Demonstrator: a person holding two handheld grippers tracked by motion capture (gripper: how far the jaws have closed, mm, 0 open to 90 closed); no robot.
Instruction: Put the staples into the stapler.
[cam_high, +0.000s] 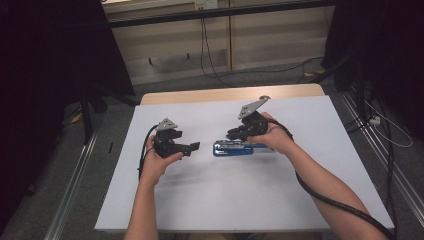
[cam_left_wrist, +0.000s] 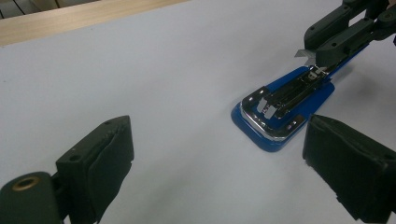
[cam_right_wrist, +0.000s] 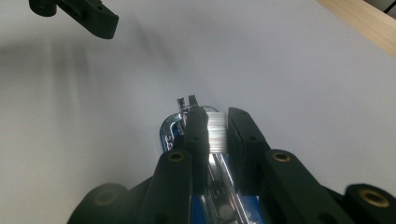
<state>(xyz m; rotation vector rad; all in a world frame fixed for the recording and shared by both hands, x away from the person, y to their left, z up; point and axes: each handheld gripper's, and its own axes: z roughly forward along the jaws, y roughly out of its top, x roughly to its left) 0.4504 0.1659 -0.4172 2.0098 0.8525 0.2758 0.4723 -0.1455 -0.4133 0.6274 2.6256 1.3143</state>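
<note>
Blue plastic and bright chrome make up the open stapler (cam_high: 235, 148), which lies flat on the white table (cam_high: 300, 190) directly under the right gripper (cam_right_wrist: 215, 128). That gripper's jaws stand narrow, pinching a silvery strip of staples (cam_right_wrist: 217, 133) just above the stapler's metal channel. The left gripper (cam_left_wrist: 219, 158) hovers just beside the stapler's rounded front end, its padded black jaws wide with nothing between them. Both forearms reach in level from the near edge.
</note>
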